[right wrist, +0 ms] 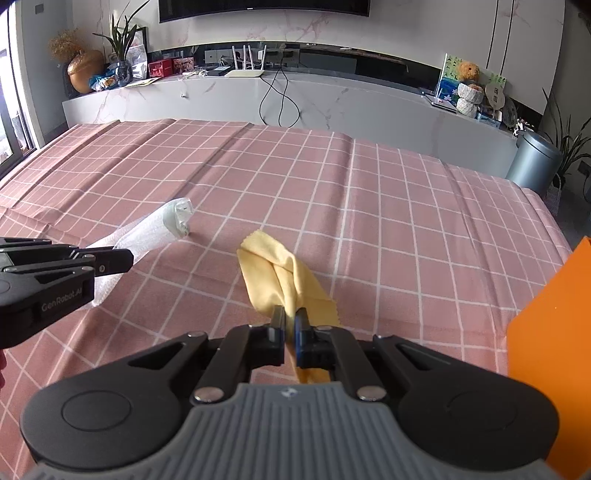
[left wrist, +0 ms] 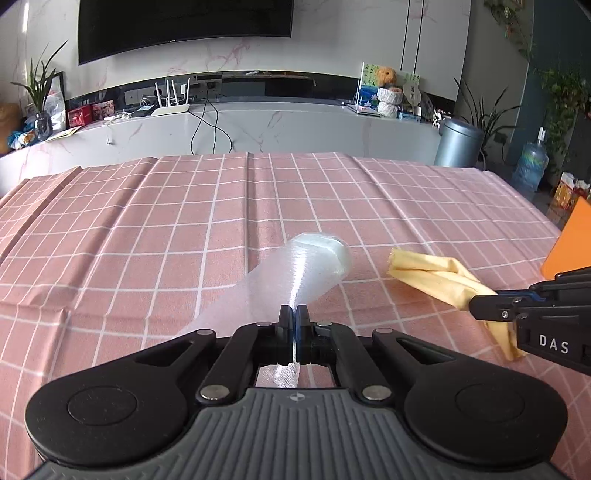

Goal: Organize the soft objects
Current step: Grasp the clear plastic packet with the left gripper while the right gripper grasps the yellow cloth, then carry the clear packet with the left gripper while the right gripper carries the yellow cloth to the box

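Two tools, left (left wrist: 294, 314) clamping white mesh (left wrist: 310, 264), right (right wrist: 290, 317) clamping yellow cloth (right wrist: 275, 273).

White letters "DAS" stand on the black body of the right gripper (left wrist: 487, 308), seen at the right edge of the left wrist view; anything after them is cut off by the frame. In the right wrist view, "GenRobot.AI" is printed in pale letters along the side of the left gripper (right wrist: 127, 260), at the left edge. The wall television (left wrist: 184, 26) carries a small mark at the middle of its lower bezel, too small to read. The red boxes (right wrist: 170, 66) on the marble counter bear print that is not legible.
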Demonstrator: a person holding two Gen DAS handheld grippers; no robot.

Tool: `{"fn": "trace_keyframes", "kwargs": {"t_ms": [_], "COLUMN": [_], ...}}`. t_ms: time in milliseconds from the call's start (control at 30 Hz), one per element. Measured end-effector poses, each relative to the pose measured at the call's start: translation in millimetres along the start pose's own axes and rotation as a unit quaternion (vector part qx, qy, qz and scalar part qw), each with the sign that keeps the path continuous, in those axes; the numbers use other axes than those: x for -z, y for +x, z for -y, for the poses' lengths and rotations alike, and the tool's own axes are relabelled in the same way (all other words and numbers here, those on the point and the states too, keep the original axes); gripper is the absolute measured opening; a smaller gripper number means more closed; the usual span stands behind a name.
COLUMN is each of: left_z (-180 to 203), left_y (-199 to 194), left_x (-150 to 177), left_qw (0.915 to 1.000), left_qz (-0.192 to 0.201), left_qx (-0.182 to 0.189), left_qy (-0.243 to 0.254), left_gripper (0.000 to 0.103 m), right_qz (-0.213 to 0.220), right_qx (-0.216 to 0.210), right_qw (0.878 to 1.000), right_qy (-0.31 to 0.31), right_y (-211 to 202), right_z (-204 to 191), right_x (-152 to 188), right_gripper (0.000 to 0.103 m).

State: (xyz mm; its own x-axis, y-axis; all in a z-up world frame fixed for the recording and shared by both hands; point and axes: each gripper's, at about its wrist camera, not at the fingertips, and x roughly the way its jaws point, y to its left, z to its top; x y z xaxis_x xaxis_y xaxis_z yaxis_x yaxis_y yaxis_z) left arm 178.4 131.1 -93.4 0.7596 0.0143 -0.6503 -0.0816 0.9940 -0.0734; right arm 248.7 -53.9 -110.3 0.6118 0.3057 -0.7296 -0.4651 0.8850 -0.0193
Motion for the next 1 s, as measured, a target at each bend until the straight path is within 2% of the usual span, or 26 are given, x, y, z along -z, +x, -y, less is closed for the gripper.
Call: {"fn": "trace_keyframes", "kwargs": {"t_ms": [133, 333, 667, 1000], "left_z": [4.1, 16.6, 58.1, 106.0], "left_y": [-22.2, -50.0, -94.6, -118.8], "left_x": [-0.4, -2.4, -17.2, -27.1], "left_qw": [0.9997, 0.9977, 0.9932, 0.9859], "left_qz": [0.010, 0.010, 0.049, 0.072], "left_qx": [0.017, 0.061, 0.106, 0.149], "left_qy": [-0.014, -0.029, 0.000, 0.024], "left_gripper": [0.001, 0.001, 0.001, 0.001], "right_qz": [0.010, 0.034, 0.101, 0.159], "right_qx": [-0.006, -0.006, 0.014, 0.035], "right_qw": [1.000, 0.999, 0.994, 0.981], "right_qy": [0.008, 0.029, 0.049, 0.106], "right_y": [-21.3, -61.4, -138.6, -208.3], "right_z": [1.2, 10.3, 36.2, 81.0], "right_x": [4.6, 12.8, 25.9, 52.1], "right_gripper": [0.002, 0.002, 0.002, 0.002]}}
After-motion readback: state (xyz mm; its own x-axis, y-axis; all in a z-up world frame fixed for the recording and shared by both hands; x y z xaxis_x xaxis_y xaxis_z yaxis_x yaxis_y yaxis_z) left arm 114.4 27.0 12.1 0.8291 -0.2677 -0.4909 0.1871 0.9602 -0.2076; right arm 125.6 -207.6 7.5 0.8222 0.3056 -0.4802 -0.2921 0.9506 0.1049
